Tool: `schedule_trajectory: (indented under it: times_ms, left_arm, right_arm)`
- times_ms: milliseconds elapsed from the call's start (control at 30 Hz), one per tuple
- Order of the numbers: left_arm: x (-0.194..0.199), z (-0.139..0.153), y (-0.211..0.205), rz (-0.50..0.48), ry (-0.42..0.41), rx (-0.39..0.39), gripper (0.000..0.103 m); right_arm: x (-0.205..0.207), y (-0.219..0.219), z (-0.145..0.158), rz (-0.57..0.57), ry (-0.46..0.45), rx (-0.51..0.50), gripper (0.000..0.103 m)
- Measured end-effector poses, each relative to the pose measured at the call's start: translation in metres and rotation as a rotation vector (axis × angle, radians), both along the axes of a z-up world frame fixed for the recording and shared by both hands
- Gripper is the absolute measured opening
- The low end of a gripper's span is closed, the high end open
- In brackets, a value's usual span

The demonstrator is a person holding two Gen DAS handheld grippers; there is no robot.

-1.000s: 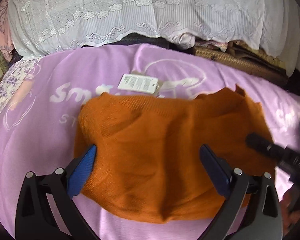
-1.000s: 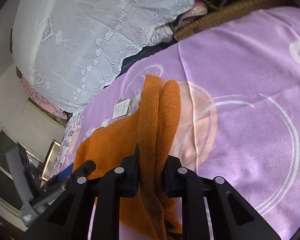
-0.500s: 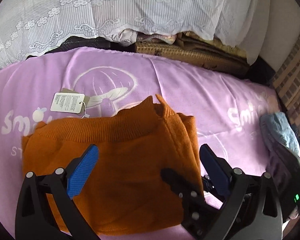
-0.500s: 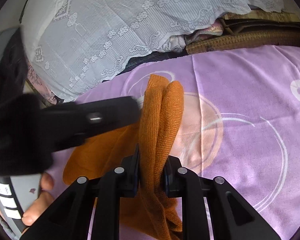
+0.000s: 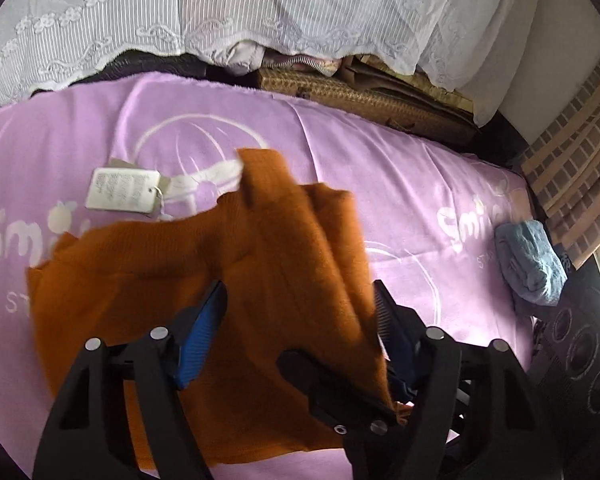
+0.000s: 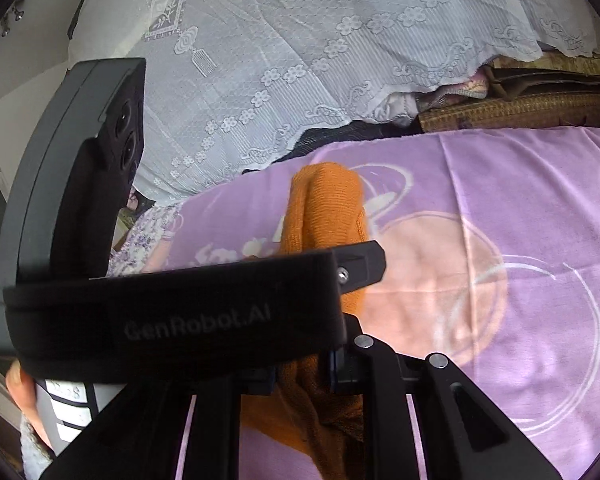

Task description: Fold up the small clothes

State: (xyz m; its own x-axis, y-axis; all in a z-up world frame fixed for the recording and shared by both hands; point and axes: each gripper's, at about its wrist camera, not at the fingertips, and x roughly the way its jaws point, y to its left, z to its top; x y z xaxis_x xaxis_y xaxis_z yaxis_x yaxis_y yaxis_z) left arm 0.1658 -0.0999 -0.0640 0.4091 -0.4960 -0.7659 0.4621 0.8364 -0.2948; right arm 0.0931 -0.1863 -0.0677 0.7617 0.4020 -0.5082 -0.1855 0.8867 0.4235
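Orange knit: the sweater (image 5: 236, 288) lies on the purple blanket (image 5: 400, 184), left part flat, right edge lifted into a standing fold. My right gripper (image 6: 302, 372) is clamped on that raised edge; in the right wrist view the bunched knit rises straight out from between the closed jaws. My left gripper (image 5: 296, 312) has its jaws spread, blue pad (image 5: 200, 340) on one side, and the lifted fabric sits between them with nothing pinched. The right gripper's body shows low in the left wrist view, just under the raised fold, so the two tools are very near each other. A paper tag (image 5: 122, 190) lies on the blanket beyond the sweater, attached by a string. A blue cloth (image 5: 530, 268) sits well apart at the blanket's right edge. Judgement: I am mid-fold, bringing the right side across toward the left. Next move calls for carrying the held edge over the flat part, lowering it so the edges line up, then letting go. The left gripper should either close on the far corner or clear out of the path first. Risk: tools colliding, or the knit bunching on release.
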Motion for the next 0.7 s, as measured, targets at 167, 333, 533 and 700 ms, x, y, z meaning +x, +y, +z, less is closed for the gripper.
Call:
schedule_trajectory:
  times_ms: [167,333,533,700]
  left_arm:
    - [0.001,0.015,0.030,-0.017,-0.065,-0.017,0.070]
    - [0.007,0.017,0.071,-0.016,-0.086,-0.046,0.070]
    - [0.022,-0.004,0.127,0.040,-0.075,-0.085,0.070]
    - [0.042,-0.044,0.167,0.097,-0.019,-0.119,0.070]
  right_arm:
    - [0.011,0.035,0.010,0.017,-0.009,0.000,0.017]
    - [0.026,0.076,0.013,0.041,0.006,-0.039,0.017]
    - [0.047,0.133,-0.002,0.070,0.049,-0.065,0.017]
    - [0.064,0.173,-0.034,0.077,0.115,-0.110,0.017]
